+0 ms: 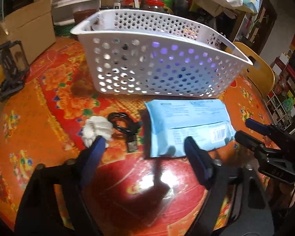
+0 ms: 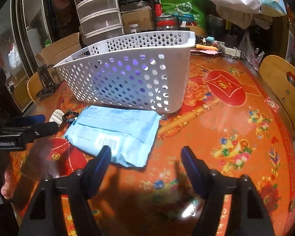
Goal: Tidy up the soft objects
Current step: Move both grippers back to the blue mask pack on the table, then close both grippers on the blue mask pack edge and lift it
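Observation:
A white perforated basket [image 1: 147, 63] stands on the red-and-orange table; purple shows through its holes. It also shows in the right wrist view [image 2: 127, 78]. In front of it lies a light blue soft pack [image 1: 188, 125], also in the right wrist view [image 2: 114, 131]. A white crumpled soft object [image 1: 97, 128] lies left of the pack, beside a coiled black USB cable [image 1: 125, 129]. My left gripper [image 1: 143, 143] is open, its left finger by the white object, its right finger at the pack's near edge. My right gripper [image 2: 145, 153] is open and empty above the pack's near right corner.
Cardboard boxes [image 1: 27, 29], stacked clear drawers [image 2: 100, 9], jars and bags crowd the table's far side. A black stand [image 1: 9, 68] sits at the left edge. A wooden chair back [image 2: 285, 86] stands at the right.

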The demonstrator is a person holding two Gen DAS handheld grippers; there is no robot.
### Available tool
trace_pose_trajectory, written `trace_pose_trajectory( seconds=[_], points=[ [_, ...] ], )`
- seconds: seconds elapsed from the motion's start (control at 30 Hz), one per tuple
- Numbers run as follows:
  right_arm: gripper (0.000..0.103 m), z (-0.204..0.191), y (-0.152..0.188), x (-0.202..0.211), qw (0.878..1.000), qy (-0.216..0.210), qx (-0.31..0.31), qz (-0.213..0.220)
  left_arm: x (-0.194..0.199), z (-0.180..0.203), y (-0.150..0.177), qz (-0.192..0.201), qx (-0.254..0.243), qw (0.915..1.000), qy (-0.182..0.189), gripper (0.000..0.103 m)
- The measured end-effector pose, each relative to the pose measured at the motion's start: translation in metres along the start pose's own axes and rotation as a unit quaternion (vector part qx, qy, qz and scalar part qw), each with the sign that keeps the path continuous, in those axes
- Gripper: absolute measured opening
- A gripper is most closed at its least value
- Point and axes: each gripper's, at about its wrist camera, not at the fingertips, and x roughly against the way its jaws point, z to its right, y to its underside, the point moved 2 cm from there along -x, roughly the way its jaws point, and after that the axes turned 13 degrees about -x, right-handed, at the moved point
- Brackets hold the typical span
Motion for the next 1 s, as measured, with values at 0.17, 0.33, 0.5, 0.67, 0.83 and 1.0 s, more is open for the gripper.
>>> trace_pose_trajectory(
  seconds=[0.17, 0.33, 0.5, 0.67, 0.83, 1.0],
  points=[
    [0.055, -0.001, -0.001, -0.010, 1.000, -0.007, 0.000, -0.016, -0.019, 0.008, -0.004, -0.022, 0.001, 0.9996, 0.014, 0.058],
    [0.055, -0.001, 0.000, -0.021, 0.999, -0.016, -0.002, -0.034, -0.033, 0.013, -0.009, -0.033, 0.005, 0.9990, 0.030, 0.052],
    [0.055, -0.005, -0.001, -0.026, 0.999, -0.023, 0.002, -0.042, -0.036, 0.018, -0.015, -0.035, 0.003, 0.9988, 0.036, 0.048],
    [0.047, -0.009, -0.004, -0.030, 0.998, -0.030, 0.005, -0.049, -0.039, 0.021, -0.018, -0.038, 0.005, 0.9980, 0.050, 0.043],
    [0.047, -0.009, -0.006, -0.034, 0.998, -0.030, 0.007, -0.055, -0.042, 0.021, -0.018, -0.039, 0.005, 0.9974, 0.060, 0.040],
    [0.047, -0.008, -0.009, -0.039, 0.998, -0.031, 0.007, -0.062, -0.045, 0.020, -0.016, -0.039, 0.006, 0.9973, 0.062, 0.041]
  ],
)
